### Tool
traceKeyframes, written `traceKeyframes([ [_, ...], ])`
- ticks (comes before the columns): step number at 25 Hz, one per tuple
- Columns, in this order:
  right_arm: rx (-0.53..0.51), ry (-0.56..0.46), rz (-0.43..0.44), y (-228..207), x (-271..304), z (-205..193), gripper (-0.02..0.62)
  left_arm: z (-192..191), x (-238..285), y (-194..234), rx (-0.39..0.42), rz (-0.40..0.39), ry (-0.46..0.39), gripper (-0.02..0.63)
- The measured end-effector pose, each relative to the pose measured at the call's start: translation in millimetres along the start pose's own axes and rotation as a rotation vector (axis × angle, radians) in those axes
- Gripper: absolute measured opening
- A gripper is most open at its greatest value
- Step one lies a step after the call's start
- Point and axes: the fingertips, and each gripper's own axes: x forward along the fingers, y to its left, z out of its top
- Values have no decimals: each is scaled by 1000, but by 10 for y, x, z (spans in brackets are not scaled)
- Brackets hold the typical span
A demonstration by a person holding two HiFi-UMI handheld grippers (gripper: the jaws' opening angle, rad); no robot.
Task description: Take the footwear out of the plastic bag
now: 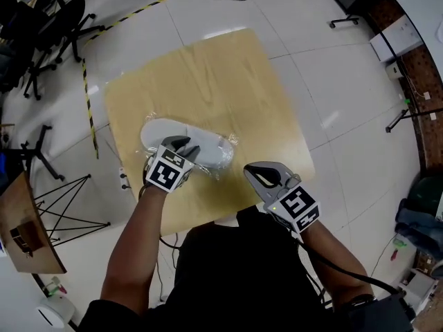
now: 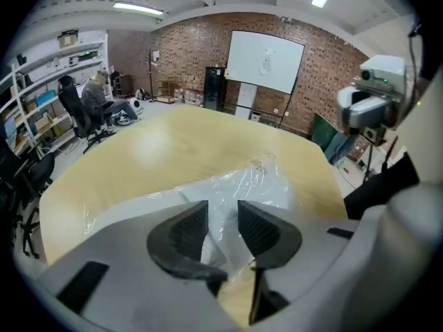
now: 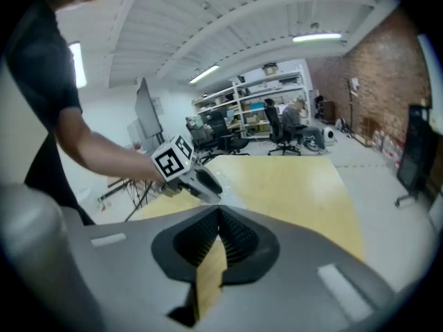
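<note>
Your left tool [image 1: 181, 144] hangs with its jaws spread over the clear plastic bag [image 2: 257, 184], film showing in the gap but unpinched. The white footwear [image 1: 160, 131] lies inside that bag on the wooden counter [image 1: 208, 75]. Your right tool [image 1: 261, 175] is pressed together, empty, over the counter's near edge.

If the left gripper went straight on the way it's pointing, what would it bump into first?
Most likely the clear plastic bag with the white shoe inside, lying on the table. The left gripper has its jaws apart and the plastic sits ahead of them; how close is hard to judge.
</note>
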Motion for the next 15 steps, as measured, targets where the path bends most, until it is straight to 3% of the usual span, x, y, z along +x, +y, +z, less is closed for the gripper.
traceKeyframes([
  [3,-302,117,5,-27,184,-236,19,-249,-123,-243,66,-36,35,133],
  [5,-417,195,41,-17,340,-383,75,-365,-163,-352,94,-52,44,133],
  [6,-439,219,64,-6,425,-424,105,-413,-176,-389,102,-61,48,132],
  [12,-401,317,174,27,818,-538,103,-529,-215,-408,127,-64,71,121],
  [15,-387,350,184,-19,924,-579,100,-532,-211,-395,125,-71,69,117],
])
